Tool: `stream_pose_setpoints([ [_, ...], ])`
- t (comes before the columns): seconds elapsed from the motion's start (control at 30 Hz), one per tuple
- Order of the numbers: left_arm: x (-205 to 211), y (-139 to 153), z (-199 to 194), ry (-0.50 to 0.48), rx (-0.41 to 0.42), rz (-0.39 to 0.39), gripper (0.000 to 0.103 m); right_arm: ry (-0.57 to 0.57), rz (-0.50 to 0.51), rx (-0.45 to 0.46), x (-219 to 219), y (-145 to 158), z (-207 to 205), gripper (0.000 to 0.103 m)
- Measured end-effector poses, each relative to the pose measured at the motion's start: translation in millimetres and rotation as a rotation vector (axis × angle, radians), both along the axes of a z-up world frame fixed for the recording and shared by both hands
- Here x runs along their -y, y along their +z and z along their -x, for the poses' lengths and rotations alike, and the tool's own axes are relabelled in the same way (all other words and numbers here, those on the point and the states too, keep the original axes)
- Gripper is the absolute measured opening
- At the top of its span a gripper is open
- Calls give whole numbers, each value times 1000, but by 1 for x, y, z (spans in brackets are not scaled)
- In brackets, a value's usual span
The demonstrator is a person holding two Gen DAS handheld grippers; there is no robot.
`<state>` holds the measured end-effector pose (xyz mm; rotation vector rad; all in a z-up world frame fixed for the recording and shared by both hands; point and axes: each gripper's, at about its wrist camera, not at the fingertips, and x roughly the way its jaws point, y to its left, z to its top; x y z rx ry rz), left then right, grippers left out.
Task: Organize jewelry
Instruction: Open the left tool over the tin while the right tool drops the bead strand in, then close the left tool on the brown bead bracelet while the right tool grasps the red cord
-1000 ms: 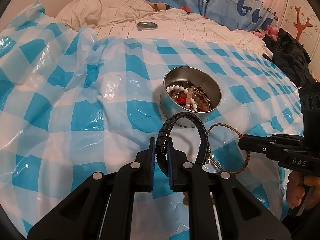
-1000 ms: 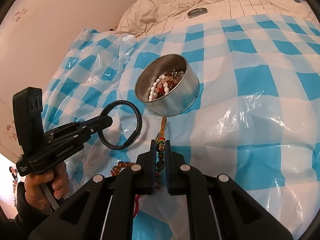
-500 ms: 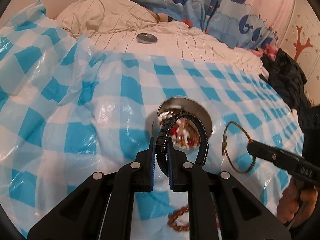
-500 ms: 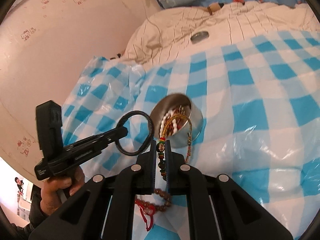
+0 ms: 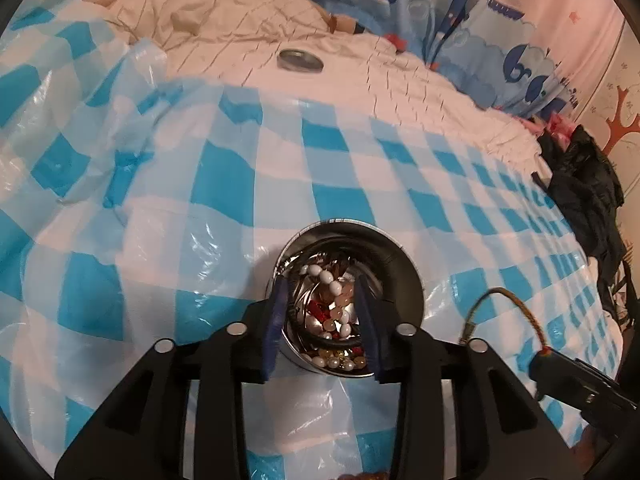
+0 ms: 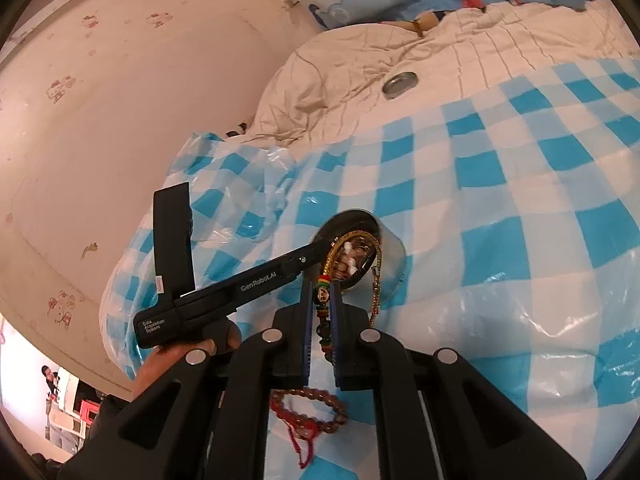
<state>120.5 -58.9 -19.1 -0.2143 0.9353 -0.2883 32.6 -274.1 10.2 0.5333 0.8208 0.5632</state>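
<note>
A round metal tin (image 5: 400, 248) with pearl and red beads stands on the blue-checked plastic sheet. My left gripper (image 5: 322, 292) hangs right over it, its jaws opening and pressing on nothing. Below them, inside the tin, lies the black braided bracelet (image 5: 340, 345). My right gripper (image 6: 322, 286) is shut on a woven multicoloured bracelet (image 6: 374, 264), whose loop dangles in front of the tin (image 6: 394, 248). In the left wrist view that bracelet (image 5: 520, 312) and the right gripper (image 5: 538, 364) show at the lower right. In the right wrist view the left gripper (image 6: 324, 245) reaches to the tin's rim.
A brown bead bracelet with a red tassel (image 6: 316, 404) lies on the sheet under my right gripper. The tin's lid (image 5: 300, 60) rests on the cream quilt behind. Black clothing (image 5: 584, 200) is piled at the right edge. A hand (image 6: 180, 356) holds the left gripper.
My left gripper moved forward over the tin and opened; the black bracelet left its jaws and now lies in the tin. My right gripper rose with the woven bracelet.
</note>
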Motion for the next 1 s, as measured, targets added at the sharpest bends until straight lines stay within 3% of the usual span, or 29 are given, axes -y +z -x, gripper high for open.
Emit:
stream_pose_setpoints([
  [0.1, -17, 20, 11, 50, 66, -10, 52, 33, -29, -4, -13, 3, -13, 9],
  [0.27, -51, 33, 23, 113, 82, 11, 58, 34, -73, -29, -27, -4, -49, 9],
  [0.37, -67, 34, 28, 130, 61, 32, 62, -73, 68, -99, -26, -26, -66, 43],
  [0.4, -70, 35, 30, 127, 59, 34, 62, -90, 83, -108, -22, -29, -65, 43],
  [0.53, -69, 34, 39, 87, 54, 1, 68, -97, 145, -81, -10, -25, -36, 45],
  [0.67, -65, 30, 50, 62, 44, -20, 71, -40, 153, -85, -8, -27, 3, 61],
  [0.8, -58, 29, 62, 33, 46, -52, 74, 81, 189, -92, -35, -35, 38, 62],
  [0.87, -56, 28, 69, 21, 46, -66, 76, 183, 260, -59, -61, -35, 51, 62],
  [1.0, -56, 27, 81, 5, 49, -99, 78, 248, 355, -17, -84, -35, 66, 62],
])
